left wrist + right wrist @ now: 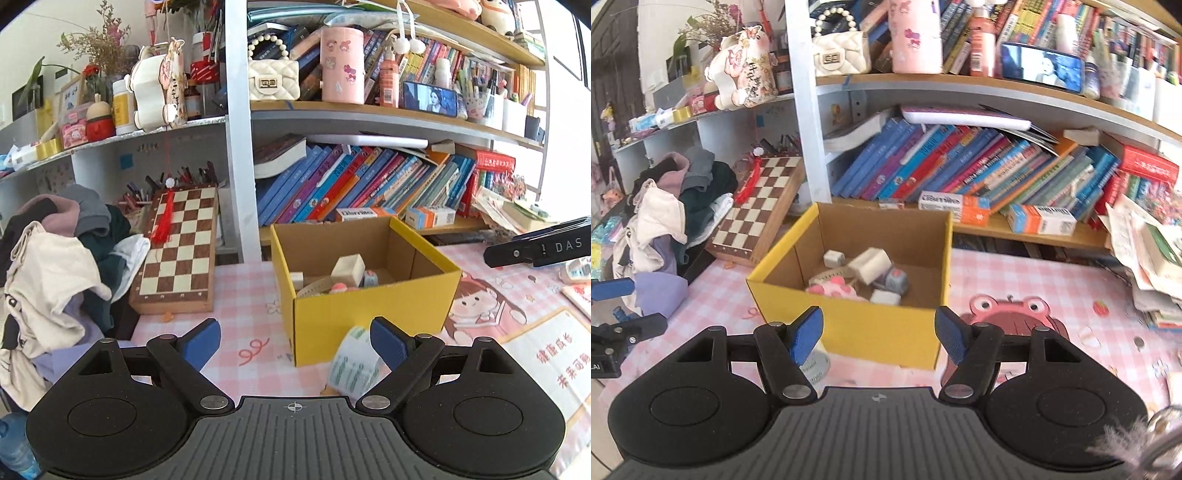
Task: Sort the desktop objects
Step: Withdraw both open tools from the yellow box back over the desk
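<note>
A yellow cardboard box stands open on the pink checked desk mat, also in the right wrist view. Inside lie a white block, a pink soft toy, a grey item and small white pieces. My left gripper is open and empty, in front of the box's near corner. A roll of white tape with green print lies on the mat by its right finger. My right gripper is open and empty, just before the box's front wall.
A chessboard leans at the back left beside a heap of clothes. Bookshelves with leaning books run behind. Loose papers pile up at the right. The right gripper's arm shows at the left view's right edge.
</note>
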`<state>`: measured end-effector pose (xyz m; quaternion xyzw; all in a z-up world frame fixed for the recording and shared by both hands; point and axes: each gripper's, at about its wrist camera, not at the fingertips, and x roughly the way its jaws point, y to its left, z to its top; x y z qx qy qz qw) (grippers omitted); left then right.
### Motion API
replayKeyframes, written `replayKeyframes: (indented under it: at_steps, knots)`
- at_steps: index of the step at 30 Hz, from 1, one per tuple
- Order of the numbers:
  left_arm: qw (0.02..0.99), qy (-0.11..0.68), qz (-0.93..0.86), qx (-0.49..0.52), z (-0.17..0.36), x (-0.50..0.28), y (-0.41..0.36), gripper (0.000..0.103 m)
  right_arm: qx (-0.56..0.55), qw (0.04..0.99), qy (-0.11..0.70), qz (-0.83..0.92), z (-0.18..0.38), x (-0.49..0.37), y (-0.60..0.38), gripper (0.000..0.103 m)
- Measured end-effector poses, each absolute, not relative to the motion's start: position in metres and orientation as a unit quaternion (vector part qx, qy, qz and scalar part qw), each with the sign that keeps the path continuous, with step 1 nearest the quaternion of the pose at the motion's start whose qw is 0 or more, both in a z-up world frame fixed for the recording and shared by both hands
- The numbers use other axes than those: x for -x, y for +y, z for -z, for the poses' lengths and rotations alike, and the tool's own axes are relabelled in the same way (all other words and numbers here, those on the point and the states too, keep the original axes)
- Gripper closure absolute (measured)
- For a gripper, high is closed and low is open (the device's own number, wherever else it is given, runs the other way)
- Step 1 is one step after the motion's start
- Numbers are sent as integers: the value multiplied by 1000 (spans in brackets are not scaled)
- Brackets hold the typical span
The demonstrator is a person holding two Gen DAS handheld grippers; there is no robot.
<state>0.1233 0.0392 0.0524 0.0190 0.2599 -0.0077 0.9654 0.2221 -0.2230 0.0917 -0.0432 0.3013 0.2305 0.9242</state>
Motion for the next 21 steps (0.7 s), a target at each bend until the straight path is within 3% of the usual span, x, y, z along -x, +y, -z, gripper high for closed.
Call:
replayKeyframes:
  at_steps: [21]
  knots:
    - [954, 300, 6, -25, -17, -77, 30, 12, 42, 922, 338, -187, -29, -135, -218, 33]
